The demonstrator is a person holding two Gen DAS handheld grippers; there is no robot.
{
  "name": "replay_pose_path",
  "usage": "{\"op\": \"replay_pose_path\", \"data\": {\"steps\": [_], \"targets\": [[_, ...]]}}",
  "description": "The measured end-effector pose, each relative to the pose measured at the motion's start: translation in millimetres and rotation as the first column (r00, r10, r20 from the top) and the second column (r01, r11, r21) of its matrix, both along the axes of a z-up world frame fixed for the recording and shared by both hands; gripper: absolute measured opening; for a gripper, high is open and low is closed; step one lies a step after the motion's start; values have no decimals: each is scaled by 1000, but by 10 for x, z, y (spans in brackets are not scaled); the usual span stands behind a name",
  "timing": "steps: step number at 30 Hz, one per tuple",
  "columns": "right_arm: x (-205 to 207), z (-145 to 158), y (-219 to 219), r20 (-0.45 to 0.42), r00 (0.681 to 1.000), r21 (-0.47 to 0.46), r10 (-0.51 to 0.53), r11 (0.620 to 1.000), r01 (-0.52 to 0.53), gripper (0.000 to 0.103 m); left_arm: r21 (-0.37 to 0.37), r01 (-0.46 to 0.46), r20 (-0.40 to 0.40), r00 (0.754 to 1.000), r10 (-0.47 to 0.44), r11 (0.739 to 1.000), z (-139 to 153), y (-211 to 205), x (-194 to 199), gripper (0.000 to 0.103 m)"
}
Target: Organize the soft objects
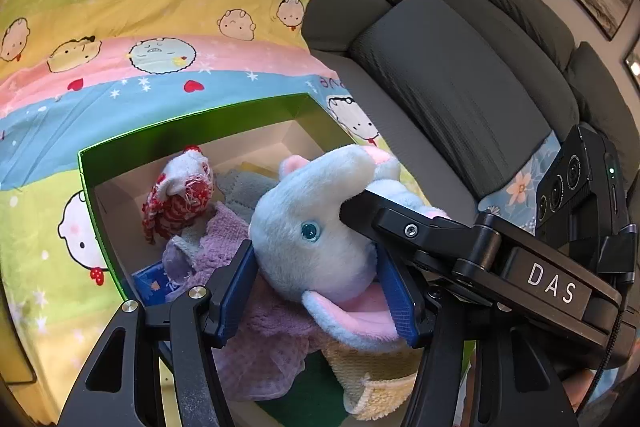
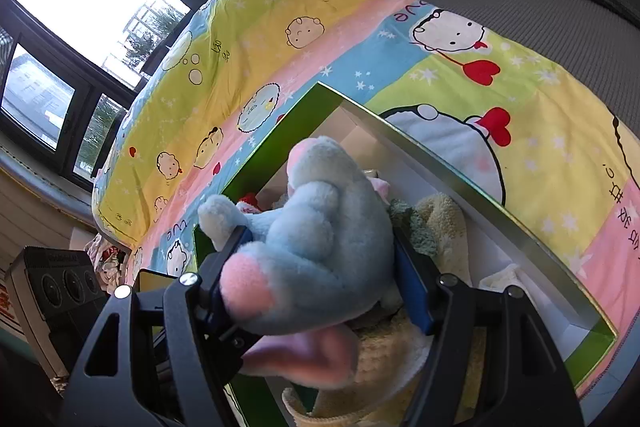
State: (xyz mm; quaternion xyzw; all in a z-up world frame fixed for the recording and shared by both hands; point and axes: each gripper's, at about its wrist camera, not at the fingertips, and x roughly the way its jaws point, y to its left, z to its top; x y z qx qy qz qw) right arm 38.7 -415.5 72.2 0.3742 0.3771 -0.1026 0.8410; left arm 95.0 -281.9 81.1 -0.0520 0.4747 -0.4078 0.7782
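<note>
A light blue plush elephant [image 1: 304, 211] with pink ears hangs just above an open green box [image 1: 192, 123] with white inner walls. My left gripper [image 1: 320, 291] is shut on its head, a blue pad against each side. My right gripper [image 2: 320, 279] is shut on the elephant's body [image 2: 320, 227], near the pink-soled foot. In the left wrist view one of the right gripper's fingers [image 1: 360, 209] presses into the plush from the right. Inside the box lie a red and white plush toy [image 1: 180, 195], a purple towel [image 1: 224, 239] and a cream towel [image 2: 440, 227].
The box [image 2: 460, 175] rests on a cartoon-print blanket [image 1: 160, 7] spread over a grey sofa. Dark grey back cushions [image 1: 460, 79] rise to the right. A blue packet [image 1: 152, 283] lies in the box's near corner. Windows [image 2: 80, 7] stand beyond the blanket's far edge.
</note>
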Motion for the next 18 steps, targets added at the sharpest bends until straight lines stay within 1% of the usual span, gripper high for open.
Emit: {"op": "replay_pose_path", "data": {"steps": [5, 8, 9, 11, 13, 16, 18], "targets": [[-12, -15, -3, -9, 1000, 8, -12, 1000, 12, 69, 16, -4, 5, 1000, 3, 1000, 2, -11, -7, 61], [-44, 30, 5, -9, 1000, -7, -23, 1000, 23, 73, 29, 0, -9, 1000, 0, 1000, 19, -11, -24, 71], [-57, 46, 9, -8, 1000, -13, -27, 1000, 27, 74, 32, 1, -2, 1000, -1, 999, 38, -8, -43, 73], [-96, 97, 32, -14, 999, -47, -38, 998, 37, 79, 43, -3, 17, 1000, 2, 999, 76, -1, -66, 74], [-133, 146, 50, -12, 999, -75, -42, 996, 41, 81, 61, -9, 46, 999, 6, 998, 137, 9, -107, 81], [-218, 239, 57, 26, 998, -81, -49, 995, 51, 89, 69, -19, 80, 997, 14, 997, 233, 52, -155, 92], [-284, 320, 64, 59, 997, -87, -54, 994, 59, 90, 61, -20, 87, 996, 14, 998, 298, 89, -180, 95]]}}
